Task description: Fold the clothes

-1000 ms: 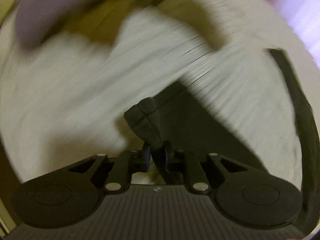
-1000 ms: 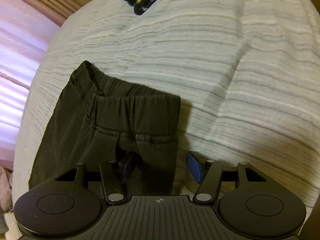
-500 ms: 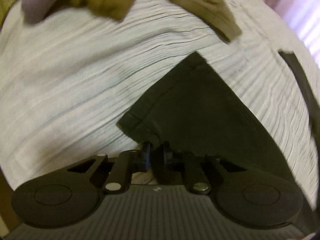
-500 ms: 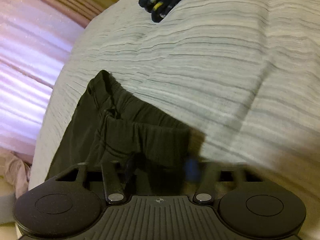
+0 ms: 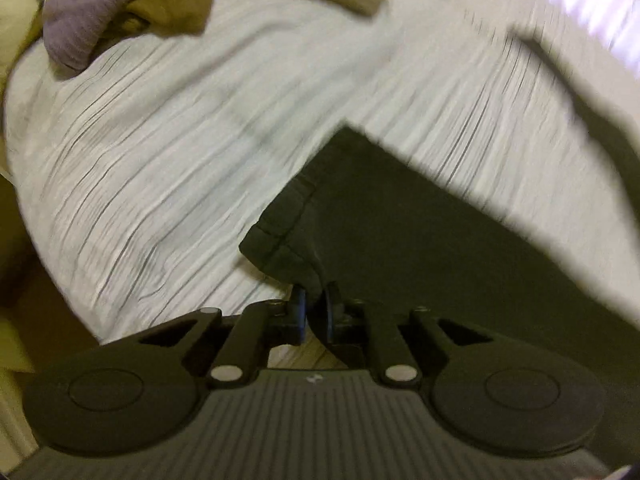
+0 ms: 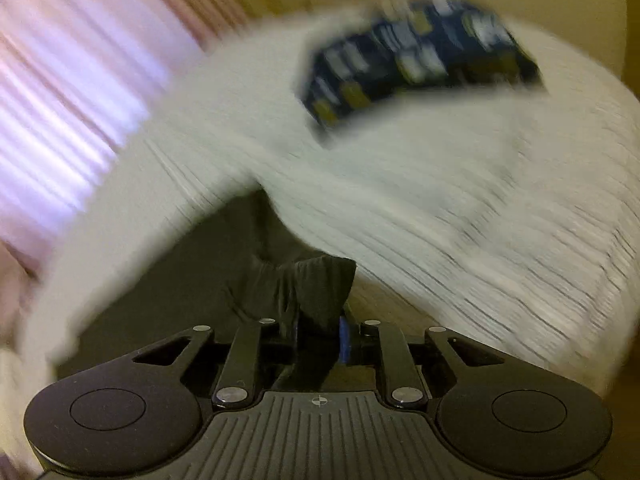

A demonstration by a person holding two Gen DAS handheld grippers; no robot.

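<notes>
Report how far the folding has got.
Done: a patterned garment lies folded on the bed. In hand: both tongs, left and right, grip the dark pants. Left: finishing that fold, then the brown and purple heap.

We see our right gripper [image 6: 318,328] pinching the dark pants [image 6: 316,284] (blurred) over the striped bed [image 6: 460,200].

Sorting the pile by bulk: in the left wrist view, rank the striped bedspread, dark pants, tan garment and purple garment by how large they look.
1. Striped bedspread
2. Dark pants, enlarged by nearness
3. Tan garment and purple garment: similar, both cropped, not ranked
</notes>
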